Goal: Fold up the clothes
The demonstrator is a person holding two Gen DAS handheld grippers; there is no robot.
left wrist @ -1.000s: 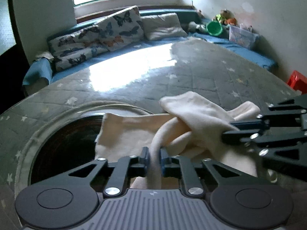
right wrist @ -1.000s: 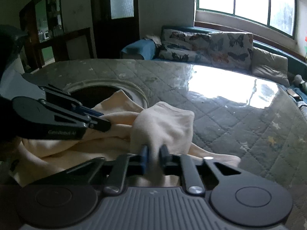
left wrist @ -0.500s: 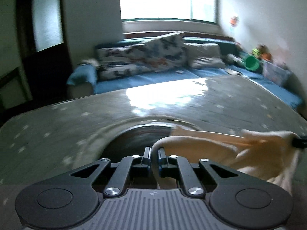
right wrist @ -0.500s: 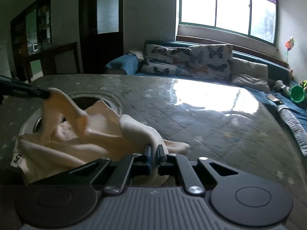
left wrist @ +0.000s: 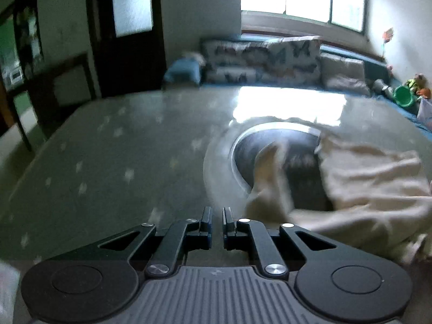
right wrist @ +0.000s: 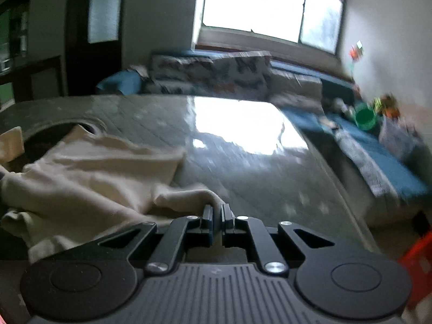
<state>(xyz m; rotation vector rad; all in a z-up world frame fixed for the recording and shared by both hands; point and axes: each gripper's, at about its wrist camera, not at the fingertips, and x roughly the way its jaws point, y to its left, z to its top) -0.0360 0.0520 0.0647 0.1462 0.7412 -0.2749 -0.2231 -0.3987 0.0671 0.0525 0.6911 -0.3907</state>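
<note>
The cream garment [left wrist: 372,186] lies rumpled on the desk [left wrist: 108,162] beside its round hole [left wrist: 286,151], the left gripper [left wrist: 215,217] narrowly parted and empty, the right gripper [right wrist: 215,214] pinching its edge.

A cream-coloured cloth garment [left wrist: 370,186] [right wrist: 89,172] lies on a grey-green quilted table cover [left wrist: 113,162] [right wrist: 243,178] stitched in diamonds and scattered with pale stars, beside a dark round opening with a pale rim [left wrist: 280,159]. The black, two-fingered left gripper [left wrist: 215,217] and the black right gripper [right wrist: 216,214] each sit on a grey ribbed body. Behind are white cushions printed with dark butterflies [left wrist: 259,59] [right wrist: 213,73], a blue seat pad [right wrist: 378,156], a green plastic bucket [left wrist: 404,96] [right wrist: 365,118] and a red crate [right wrist: 417,267].
</note>
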